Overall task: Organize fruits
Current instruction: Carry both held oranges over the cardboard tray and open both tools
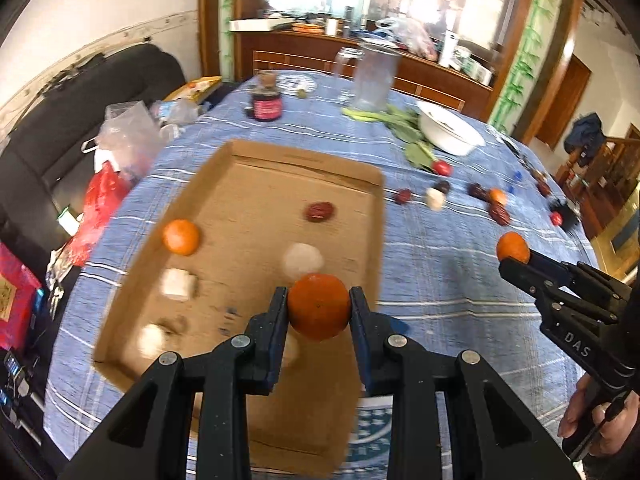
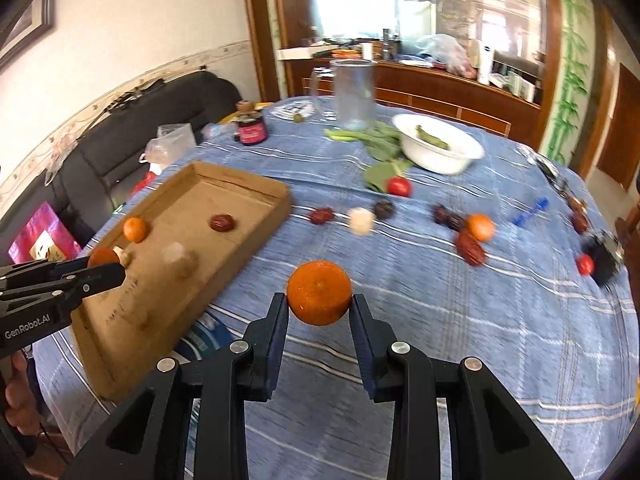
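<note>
The left gripper (image 1: 319,300) is pinching an orange (image 1: 319,306) at lower centre, over the box (image 1: 276,160); the right gripper (image 2: 319,304) is pinching another orange (image 2: 319,293) above the cloth (image 2: 460,320). Round and smooth, either could be slipping free and rolling off.

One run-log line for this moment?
left gripper: holds orange | right gripper: holds second orange | cardboard tray: partly filled

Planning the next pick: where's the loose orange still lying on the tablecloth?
In the right wrist view the loose orange lies on the blue tablecloth at right, touching a cluster of dark red dates, with a blue pen just beyond.
</note>
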`<state>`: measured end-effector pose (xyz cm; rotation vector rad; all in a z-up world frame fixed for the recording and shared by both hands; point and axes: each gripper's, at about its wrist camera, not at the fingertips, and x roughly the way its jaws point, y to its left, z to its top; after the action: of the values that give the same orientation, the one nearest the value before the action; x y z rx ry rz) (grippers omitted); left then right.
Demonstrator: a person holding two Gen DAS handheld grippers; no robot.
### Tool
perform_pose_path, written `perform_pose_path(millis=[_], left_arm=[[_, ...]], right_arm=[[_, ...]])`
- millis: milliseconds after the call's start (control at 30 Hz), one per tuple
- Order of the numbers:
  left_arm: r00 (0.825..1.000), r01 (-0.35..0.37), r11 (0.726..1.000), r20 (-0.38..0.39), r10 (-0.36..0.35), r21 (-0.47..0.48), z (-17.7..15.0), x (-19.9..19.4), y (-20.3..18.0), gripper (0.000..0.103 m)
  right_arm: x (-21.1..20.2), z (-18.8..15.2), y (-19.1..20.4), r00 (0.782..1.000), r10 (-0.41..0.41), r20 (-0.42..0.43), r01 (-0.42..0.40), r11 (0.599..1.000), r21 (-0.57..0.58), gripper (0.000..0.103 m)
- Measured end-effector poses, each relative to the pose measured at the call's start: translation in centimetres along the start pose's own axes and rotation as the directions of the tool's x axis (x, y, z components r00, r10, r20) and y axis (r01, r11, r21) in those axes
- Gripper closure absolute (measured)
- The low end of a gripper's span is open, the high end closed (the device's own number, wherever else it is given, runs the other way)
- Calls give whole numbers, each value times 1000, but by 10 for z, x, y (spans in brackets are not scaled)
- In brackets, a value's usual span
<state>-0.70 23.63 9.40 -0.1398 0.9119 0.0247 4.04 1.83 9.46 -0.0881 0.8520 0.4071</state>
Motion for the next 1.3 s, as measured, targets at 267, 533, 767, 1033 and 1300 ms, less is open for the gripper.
perform_pose_path(millis=[267,533,767,1033,1300], left_arm=[[998,-69,996,5,69,-50,20,8,48,74],[993,-118,991,-9,118,-63,49,37,70,74],[991,-131,990,-44,129,-55,66,77,68,74],[986,-150,988,-78,147,-29,73,112,70,74],[981,-150,988,-129,143,-46,72,138,76,74]], right_arm=[[33,35,36,998,63,-13,-64,997,-41,69],[75,70,59,993,106,-47,-108,993,-48,68],[124,89,81,991,103,-85,-111,989,-95,68],[163,95,83,984,108,-143,-121,989,-82,68],[178,92,82,982,90,-168,-107,990,-95,68]])
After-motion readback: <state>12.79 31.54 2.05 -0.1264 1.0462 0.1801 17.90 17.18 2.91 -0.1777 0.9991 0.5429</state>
